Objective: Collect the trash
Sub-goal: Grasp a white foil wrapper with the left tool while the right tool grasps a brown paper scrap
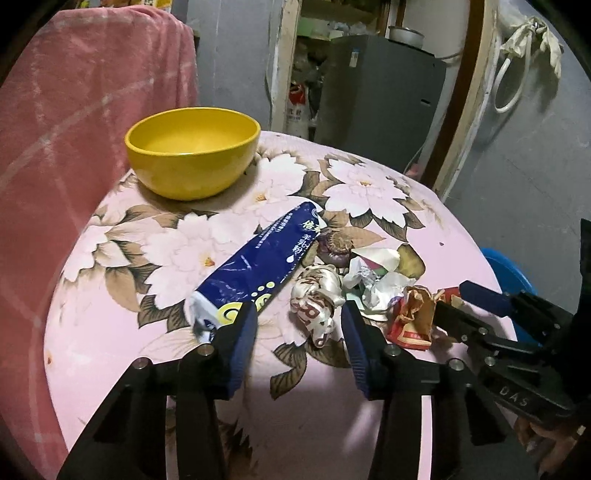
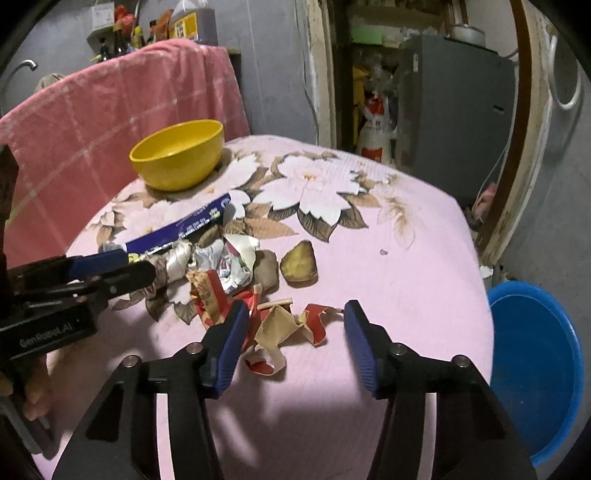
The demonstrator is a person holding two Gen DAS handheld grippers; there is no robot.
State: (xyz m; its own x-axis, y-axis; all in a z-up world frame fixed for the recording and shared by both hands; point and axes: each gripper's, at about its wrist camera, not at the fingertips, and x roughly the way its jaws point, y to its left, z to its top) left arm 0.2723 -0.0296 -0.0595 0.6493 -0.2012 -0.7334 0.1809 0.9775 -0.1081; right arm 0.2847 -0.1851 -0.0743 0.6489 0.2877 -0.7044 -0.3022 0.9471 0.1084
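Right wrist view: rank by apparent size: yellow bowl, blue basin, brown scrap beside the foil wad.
1. blue basin, though fisheye edge distortion and nearness inflate it
2. yellow bowl
3. brown scrap, clearly smallest

Place looked like lived-in home, kitchen corner. Surface [image 2: 406, 280] wore pink floral cloth; yellow bowl [image 1: 192, 151] stood on it. Pink checked towel [image 2: 110, 110] hung behind. Shelf of sauce bottles [image 2: 129, 33] and large oil jug [image 2: 192, 22] on wall. Grey fridge [image 1: 380, 99] with metal pot [image 1: 406, 35] on top stood beyond doorway. Blue plastic basin [image 2: 535, 369] sat on floor.
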